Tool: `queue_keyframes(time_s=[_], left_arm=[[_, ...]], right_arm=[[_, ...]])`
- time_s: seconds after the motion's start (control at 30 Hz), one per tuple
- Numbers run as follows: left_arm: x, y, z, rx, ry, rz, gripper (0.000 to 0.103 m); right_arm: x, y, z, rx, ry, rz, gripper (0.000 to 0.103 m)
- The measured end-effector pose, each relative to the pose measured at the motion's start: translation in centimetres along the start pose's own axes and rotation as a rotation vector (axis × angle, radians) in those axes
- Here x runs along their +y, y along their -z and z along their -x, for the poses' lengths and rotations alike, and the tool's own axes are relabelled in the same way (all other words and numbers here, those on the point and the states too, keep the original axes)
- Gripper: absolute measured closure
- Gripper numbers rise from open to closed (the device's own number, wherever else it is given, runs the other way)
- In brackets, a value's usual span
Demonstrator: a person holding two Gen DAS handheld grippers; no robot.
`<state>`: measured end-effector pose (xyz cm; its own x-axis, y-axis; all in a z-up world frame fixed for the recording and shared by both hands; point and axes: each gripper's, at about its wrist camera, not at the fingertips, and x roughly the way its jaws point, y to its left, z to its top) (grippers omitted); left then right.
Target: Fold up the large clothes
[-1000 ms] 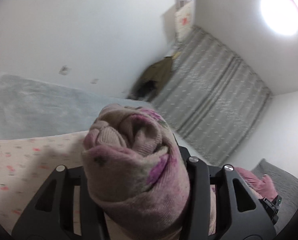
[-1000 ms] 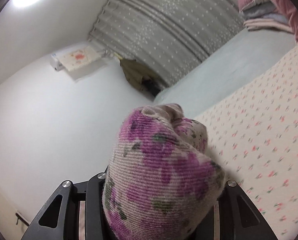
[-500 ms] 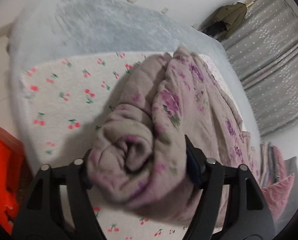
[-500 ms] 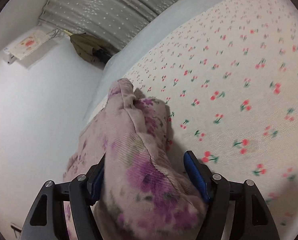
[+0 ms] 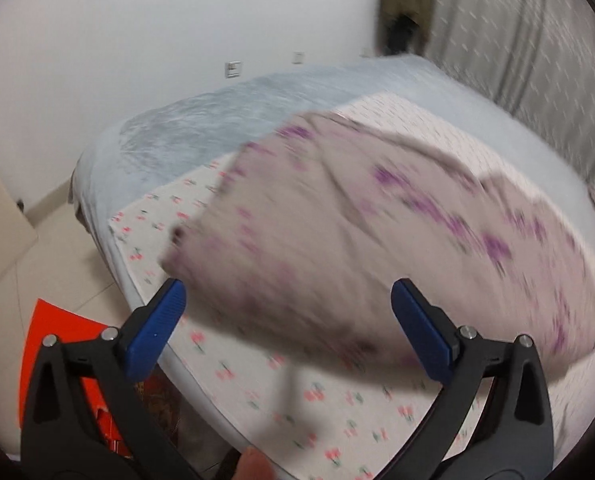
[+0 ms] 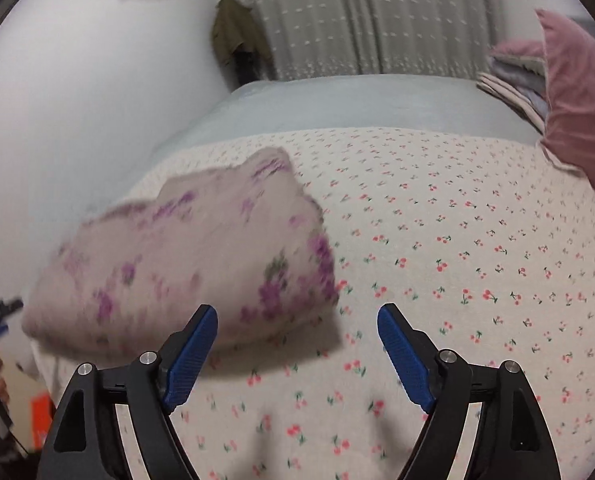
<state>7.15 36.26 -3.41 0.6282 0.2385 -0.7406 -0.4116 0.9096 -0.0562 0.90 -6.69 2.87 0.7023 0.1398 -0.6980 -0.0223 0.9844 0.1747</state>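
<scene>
Both grippers are standing wide open, and the garment is lying loose on the bed.

The left gripper [image 5: 285,312] is spreading its blue pads [image 5: 157,328] wide with nothing between them; the right gripper [image 6: 297,336] is doing the same. The floral garment [image 6: 185,268], motion-blurred in both views, is sitting folded over on the cherry-print sheet [image 6: 457,248] near the bed's edge, just ahead of both grippers. A pink cushion [image 6: 577,104] is leaning at the far right, well apart from the garment.
</scene>
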Motion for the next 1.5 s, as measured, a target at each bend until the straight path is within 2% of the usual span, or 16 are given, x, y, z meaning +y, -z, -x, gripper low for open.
queue_keyframes(time_s=[0.13,0.23,0.53,0.83,1.5], left_arm=[[-3.6,3.4,2.0,0.002,0.034,-0.085,0.001],[-5.4,5.2,2.7,0.000,0.054,-0.102,0.001],[-8.9,8.7,2.8,0.037,0.071,-0.156,0.001],[-10.8,9.6,3.4,0.036,0.088,-0.178,0.001],[-11.1,10.2,3.2,0.058,0.089,-0.190,0.001]], right_arm=[[1.7,2.9,0.2,0.034,-0.051,0.024,0.018],[2.9,3.7,-0.2,0.082,-0.042,0.027,0.018],[5.5,4.7,-0.9,0.077,0.012,0.099,0.018],[7.5,5.7,-1.8,0.084,0.021,0.191,0.018],[8.1,6.0,-2.0,0.069,0.021,0.235,0.018]])
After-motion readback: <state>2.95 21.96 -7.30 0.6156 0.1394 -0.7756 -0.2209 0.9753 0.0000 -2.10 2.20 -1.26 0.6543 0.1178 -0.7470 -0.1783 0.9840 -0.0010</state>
